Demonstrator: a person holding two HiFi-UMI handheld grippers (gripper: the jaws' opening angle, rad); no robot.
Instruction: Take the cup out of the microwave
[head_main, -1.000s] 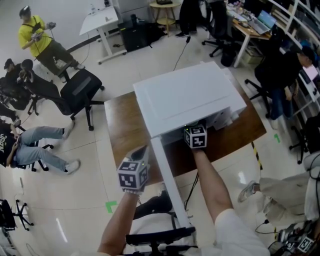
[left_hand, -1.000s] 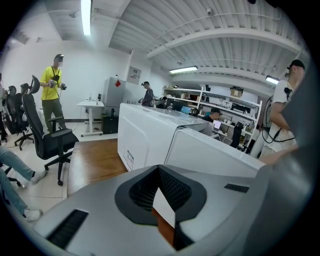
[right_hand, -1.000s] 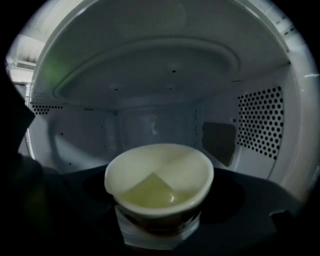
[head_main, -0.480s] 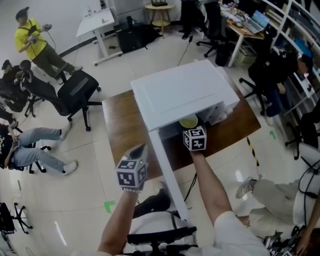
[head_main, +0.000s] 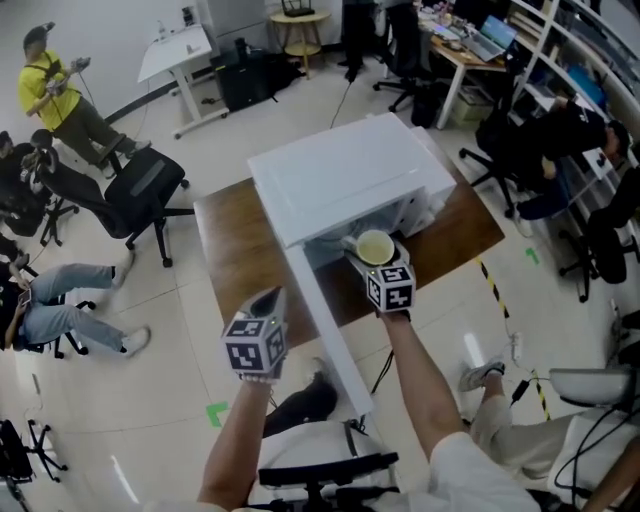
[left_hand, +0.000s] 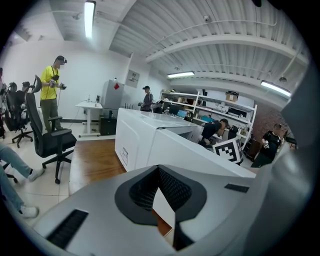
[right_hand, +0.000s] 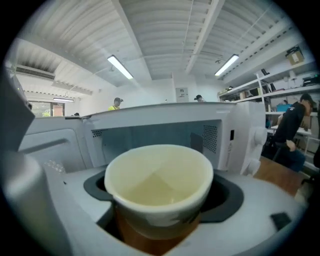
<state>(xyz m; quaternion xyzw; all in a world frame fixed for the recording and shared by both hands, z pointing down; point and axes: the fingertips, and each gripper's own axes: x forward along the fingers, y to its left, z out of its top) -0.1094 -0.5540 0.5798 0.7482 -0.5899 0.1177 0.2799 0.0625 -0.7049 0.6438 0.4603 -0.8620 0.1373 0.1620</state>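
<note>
A cream paper cup with a brown lower band sits upright between the jaws of my right gripper, which is shut on it, just in front of the white microwave. In the right gripper view the cup looks empty, and the open microwave cavity lies behind it. The microwave door hangs open toward me, between my two arms. My left gripper hovers left of the door, shut with nothing in it. In the left gripper view its tips meet, facing the door.
The microwave stands on a brown wooden table. A black office chair is at the table's far left. A person in yellow stands beyond it. Other people sit at the left edge and at desks on the right.
My right gripper has drawn back toward me and risen a little, bringing the cup out from under the microwave's top into open view. My left gripper has shifted slightly.
</note>
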